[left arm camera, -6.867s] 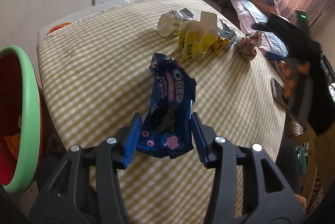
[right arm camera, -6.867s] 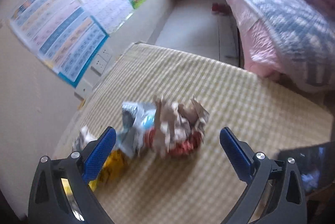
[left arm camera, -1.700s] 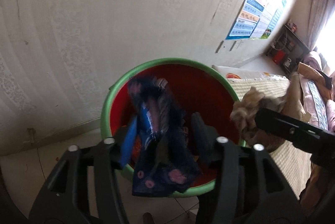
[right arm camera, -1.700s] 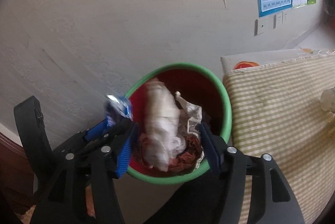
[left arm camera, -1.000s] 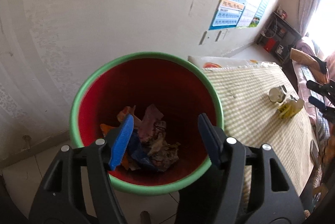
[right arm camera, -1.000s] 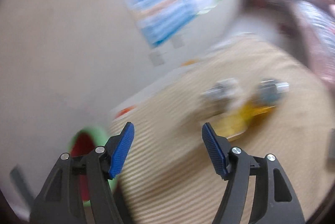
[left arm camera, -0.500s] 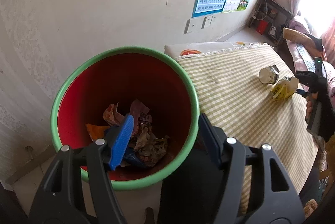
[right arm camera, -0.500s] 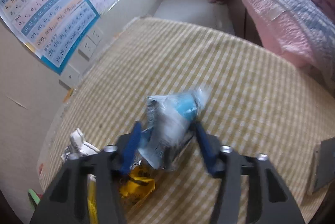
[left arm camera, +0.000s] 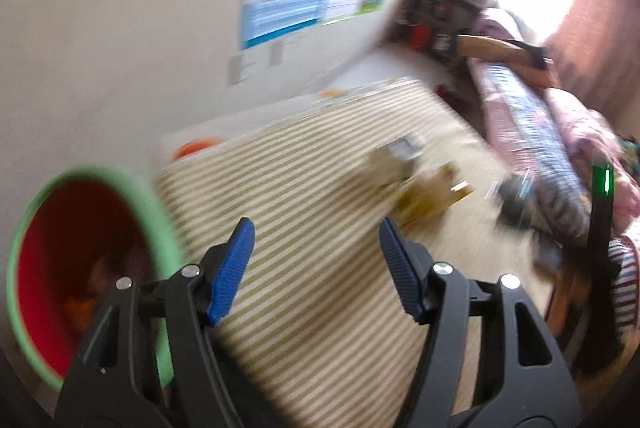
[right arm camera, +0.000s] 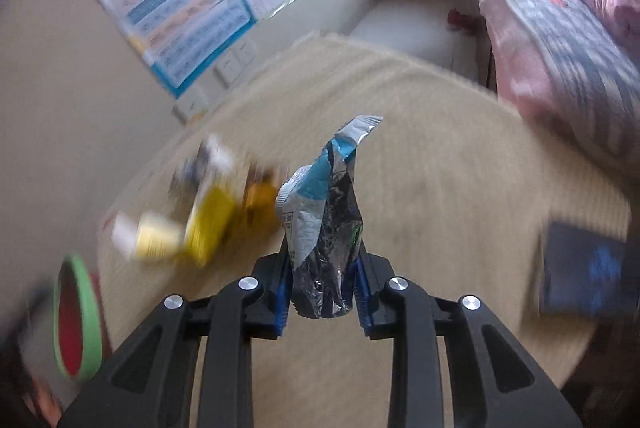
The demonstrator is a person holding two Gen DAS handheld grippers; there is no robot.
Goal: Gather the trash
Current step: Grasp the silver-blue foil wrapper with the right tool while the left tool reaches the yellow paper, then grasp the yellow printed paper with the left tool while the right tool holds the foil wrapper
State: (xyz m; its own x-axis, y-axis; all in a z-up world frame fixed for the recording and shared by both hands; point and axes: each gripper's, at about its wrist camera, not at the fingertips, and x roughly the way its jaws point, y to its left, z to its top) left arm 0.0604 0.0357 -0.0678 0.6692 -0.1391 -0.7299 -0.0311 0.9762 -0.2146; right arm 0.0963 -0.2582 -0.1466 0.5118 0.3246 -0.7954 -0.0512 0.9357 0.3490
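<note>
The right gripper (right arm camera: pixel 321 292) is closing its jaws on a crumpled silver-and-blue wrapper (right arm camera: pixel 325 224), whose lower end is sitting between the blue pads (right arm camera: pixel 281 298) while its torn top is sticking up past them. Behind the wrapper, the table (right arm camera: pixel 440 187) with its pale checked cloth is blurring with motion. Left of the wrapper, a cluster of yellow and white packets (right arm camera: pixel 200 224) is lying on the cloth (too smeared to read). Far left of the wrapper, beyond the table's edge, a green-rimmed red bin (right arm camera: pixel 76 316) is showing. Right of the wrapper, a dark flat object (right arm camera: pixel 584 268) is resting near the table's edge.
</note>
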